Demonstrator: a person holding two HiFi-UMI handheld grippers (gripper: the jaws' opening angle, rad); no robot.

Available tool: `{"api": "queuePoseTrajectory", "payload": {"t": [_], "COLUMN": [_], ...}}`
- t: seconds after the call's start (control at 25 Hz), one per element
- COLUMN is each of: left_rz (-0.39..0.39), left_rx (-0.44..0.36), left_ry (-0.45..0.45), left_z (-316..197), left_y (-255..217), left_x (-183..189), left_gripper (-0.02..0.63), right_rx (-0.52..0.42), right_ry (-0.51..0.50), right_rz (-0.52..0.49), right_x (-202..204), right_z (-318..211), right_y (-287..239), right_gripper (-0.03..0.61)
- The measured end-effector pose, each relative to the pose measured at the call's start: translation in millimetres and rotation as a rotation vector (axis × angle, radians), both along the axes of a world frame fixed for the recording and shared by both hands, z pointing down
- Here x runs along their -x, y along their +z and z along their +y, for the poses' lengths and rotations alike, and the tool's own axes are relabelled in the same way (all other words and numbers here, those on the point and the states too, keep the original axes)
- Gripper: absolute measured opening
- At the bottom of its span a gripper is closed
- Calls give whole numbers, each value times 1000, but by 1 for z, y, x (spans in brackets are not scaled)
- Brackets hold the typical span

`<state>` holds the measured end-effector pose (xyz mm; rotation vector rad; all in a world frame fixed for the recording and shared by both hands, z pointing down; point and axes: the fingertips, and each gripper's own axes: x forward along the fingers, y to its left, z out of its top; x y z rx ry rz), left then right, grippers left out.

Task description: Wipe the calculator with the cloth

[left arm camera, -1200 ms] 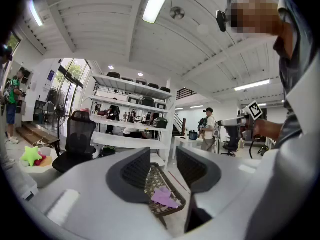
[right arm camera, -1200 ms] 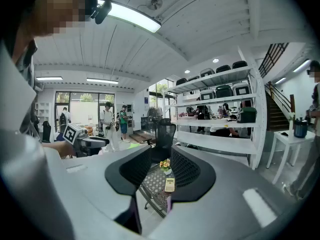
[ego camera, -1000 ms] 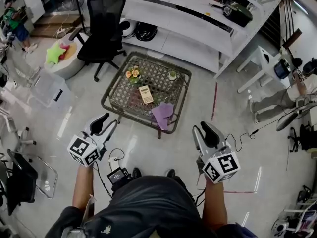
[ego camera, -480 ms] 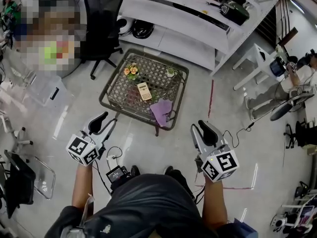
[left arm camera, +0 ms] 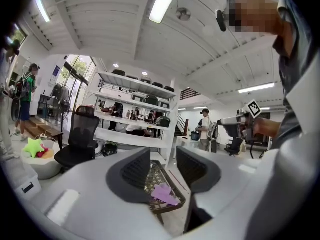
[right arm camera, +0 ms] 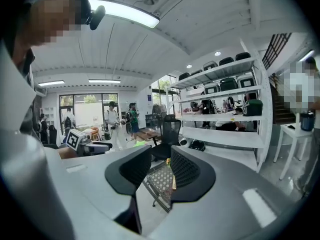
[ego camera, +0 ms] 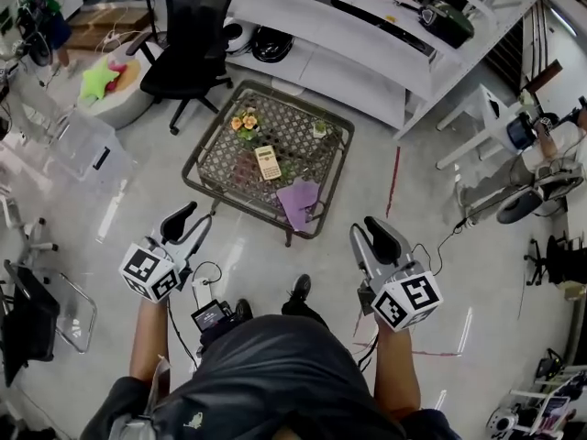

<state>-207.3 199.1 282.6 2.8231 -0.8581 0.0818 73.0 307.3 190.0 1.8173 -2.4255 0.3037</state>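
A beige calculator (ego camera: pixel 268 162) lies on a low wicker-topped table (ego camera: pixel 220 140) ahead of me. A purple cloth (ego camera: pixel 300 202) hangs over the table's near edge, to the right of the calculator. My left gripper (ego camera: pixel 195 224) is held over the floor, short of the table's near left corner, jaws apart with nothing between them. My right gripper (ego camera: pixel 371 238) hovers short of the table's near right corner, also open and empty. In the left gripper view the cloth (left arm camera: pixel 165 194) and table (left arm camera: pixel 172 208) show between the jaws, well ahead. The right gripper view shows the table (right arm camera: pixel 162 180) beyond its jaws.
A black office chair (ego camera: pixel 190 35) stands behind the table at the left. White shelving (ego camera: pixel 348 44) runs along the back. A small flower pot (ego camera: pixel 245 123) sits on the table's far left. Cables (ego camera: pixel 449 236) trail on the floor at right. Other people stand farther off.
Both grippers have stayed almost where they were, jaws unchanged. The view has shifted slightly, and the table now appears a little nearer.
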Motion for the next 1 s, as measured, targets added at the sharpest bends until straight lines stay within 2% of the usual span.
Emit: {"api": "queuePoseTrajectory", "payload": {"t": [0.2,0.52,0.72,1.0], "left_rz": [-22,-27,-47,-68], "left_rx": [7,6,22,35], "left_ry": [-68,-152,-192,-253], "left_z": [-7,-21,-23,-18], "left_y": [-1,-11,-8,0], "left_x": [-12,-61,-89,-105], "left_gripper": [218,218,218,218], "right_rx": [-16,1,13,11], "right_ry": [-80,-171,-254,-323], "right_rz": [-13,-46,-66,-85], "right_x": [-15,-64,-74,-93], "right_z": [-32,-74,-99,-115], "right_y": [4,18,25,32], "right_gripper": [102,103,102,102]}}
